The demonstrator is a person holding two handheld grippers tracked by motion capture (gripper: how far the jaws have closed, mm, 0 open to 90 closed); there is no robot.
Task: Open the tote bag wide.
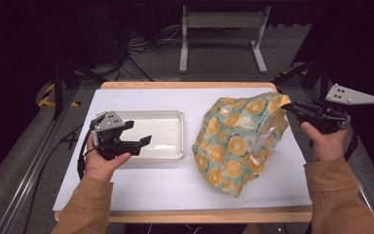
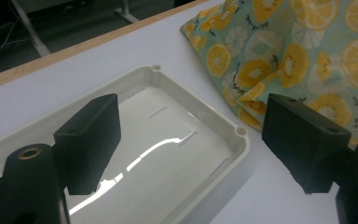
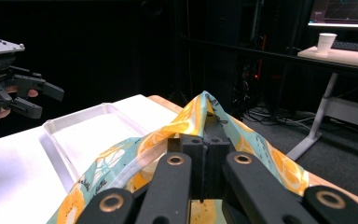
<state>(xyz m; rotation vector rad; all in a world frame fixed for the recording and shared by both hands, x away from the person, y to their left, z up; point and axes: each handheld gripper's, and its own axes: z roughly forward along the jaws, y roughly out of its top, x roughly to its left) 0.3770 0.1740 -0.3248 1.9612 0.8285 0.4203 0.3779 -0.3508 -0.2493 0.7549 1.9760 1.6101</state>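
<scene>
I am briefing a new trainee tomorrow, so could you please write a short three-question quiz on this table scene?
1. True or false: the right tongs are shut on an edge of the teal fabric bag printed with orange slices.
2. Which stands open above the shallow white plastic tray? A) the left tongs B) the right tongs
3. Fill in: in the high view the bag lies to the ____ of the tray.

Key: 1 true; 2 A; 3 right
</scene>
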